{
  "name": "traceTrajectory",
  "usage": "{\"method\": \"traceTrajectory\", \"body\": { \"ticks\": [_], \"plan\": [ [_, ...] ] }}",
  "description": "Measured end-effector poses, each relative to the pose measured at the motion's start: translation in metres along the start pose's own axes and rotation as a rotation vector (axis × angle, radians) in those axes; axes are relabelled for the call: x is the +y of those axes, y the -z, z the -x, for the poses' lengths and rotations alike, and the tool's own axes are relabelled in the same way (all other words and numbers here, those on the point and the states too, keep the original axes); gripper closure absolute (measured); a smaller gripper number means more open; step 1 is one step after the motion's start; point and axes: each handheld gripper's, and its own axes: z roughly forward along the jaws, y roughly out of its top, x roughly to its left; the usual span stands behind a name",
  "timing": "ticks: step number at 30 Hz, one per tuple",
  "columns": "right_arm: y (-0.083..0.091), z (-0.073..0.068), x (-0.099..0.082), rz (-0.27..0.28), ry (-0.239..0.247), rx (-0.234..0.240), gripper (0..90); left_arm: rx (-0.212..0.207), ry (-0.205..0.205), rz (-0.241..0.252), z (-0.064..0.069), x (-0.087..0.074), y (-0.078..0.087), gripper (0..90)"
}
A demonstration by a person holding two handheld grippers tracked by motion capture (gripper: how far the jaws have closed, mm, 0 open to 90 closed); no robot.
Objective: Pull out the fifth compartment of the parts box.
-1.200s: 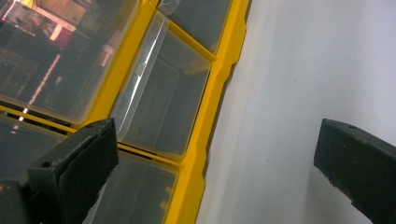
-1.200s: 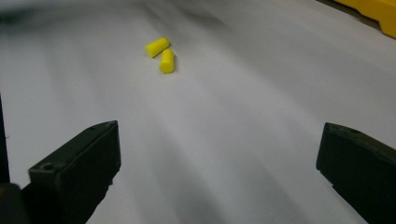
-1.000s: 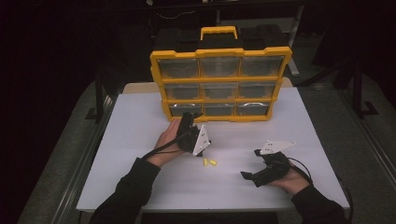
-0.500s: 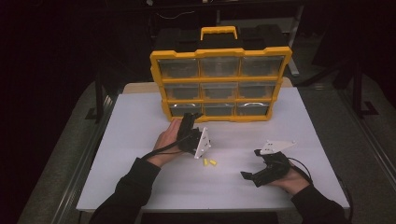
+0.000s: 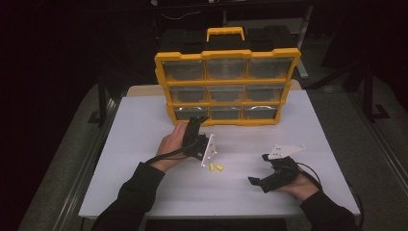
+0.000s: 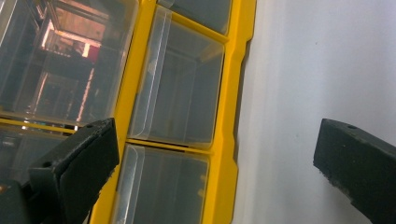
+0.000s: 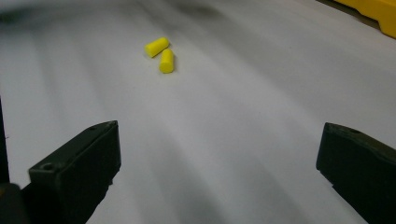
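A yellow organizer [image 5: 226, 82] with clear drawers stands upright at the back of the white table [image 5: 144, 144]. My left gripper [image 5: 197, 120] is open, rolled on its side, with its tips just in front of the bottom-left drawer [image 5: 185, 112]. In the left gripper view the open left gripper [image 6: 215, 140] faces a bottom-row clear drawer [image 6: 177, 88], with nothing between the jaws. Two small yellow cylinders [image 5: 215, 167] lie side by side on the table between the hands. My right gripper [image 5: 259, 169] rests low at the front right, open and pointing left; in the right gripper view the cylinders [image 7: 161, 52] lie ahead of the open right gripper [image 7: 217, 140].
The organizer's yellow carry handle [image 5: 225, 33] sticks up at the top. Its yellow base edge [image 6: 233, 116] meets the table. Bare white table lies to the left and along the front. The floor beyond the table edges is dark.
The left gripper has edged forward and slightly right, closer to the organizer's bottom row. The right gripper and the yellow cylinders have stayed put.
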Motion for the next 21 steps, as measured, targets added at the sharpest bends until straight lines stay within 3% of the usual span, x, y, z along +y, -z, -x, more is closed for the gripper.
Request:
{"method": "traceTrajectory", "body": {
  "ticks": [13, 21],
  "plan": [
    [0.0000, 0.0001, 0.0000, 0.000, 0.000, 0.000, 0.0, 0.041, -0.101, -0.018, 0.0050, 0.0000, -0.0002, 0.1],
    [-0.0002, -0.0002, 0.0000, -0.002, -0.001, -0.001, 0.0, 0.074, -0.186, -0.043, 0.0076, 0.0004, -0.0001, 0.1]
  ]
}}
